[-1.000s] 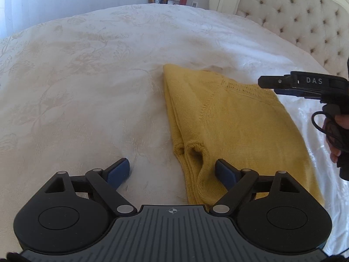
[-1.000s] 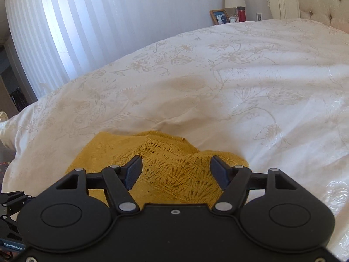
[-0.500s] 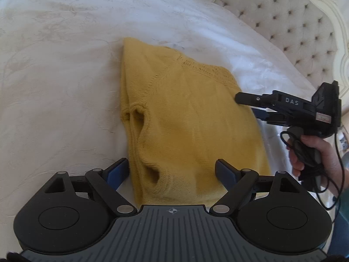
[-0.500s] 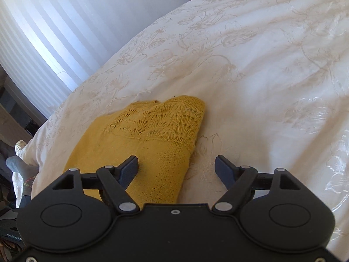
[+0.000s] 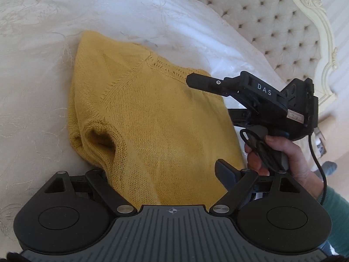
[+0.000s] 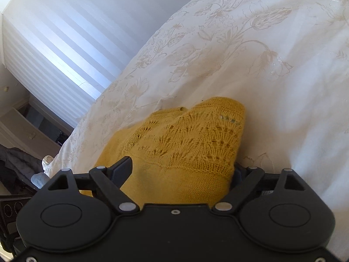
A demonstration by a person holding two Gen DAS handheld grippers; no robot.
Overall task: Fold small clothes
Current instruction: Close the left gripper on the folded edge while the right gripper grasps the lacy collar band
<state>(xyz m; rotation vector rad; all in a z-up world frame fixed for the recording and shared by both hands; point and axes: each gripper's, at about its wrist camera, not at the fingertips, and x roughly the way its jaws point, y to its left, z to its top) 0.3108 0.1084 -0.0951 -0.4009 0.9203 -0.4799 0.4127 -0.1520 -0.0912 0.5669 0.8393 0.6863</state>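
A small mustard-yellow knitted sweater point(image 5: 148, 118) lies folded on the white bed. My left gripper point(image 5: 161, 174) is open, low over the sweater's near edge, which lies between its fingers; the left finger is hidden under the knit. My right gripper point(image 6: 181, 170) is open over the sweater's lace-knit end point(image 6: 187, 139), with the cloth between its fingers. In the left wrist view the right gripper point(image 5: 250, 93) hovers by the sweater's right edge, held by a hand.
White embroidered bedspread point(image 5: 39, 69) surrounds the sweater. A tufted headboard point(image 5: 279, 26) stands at the back right. Striped curtains point(image 6: 65, 35) and dark furniture point(image 6: 17, 163) lie beyond the bed's edge.
Both grippers have moved in over the sweater and dropped closer to it. The sweater's edges now lie between the fingers of each. Both stayed open.
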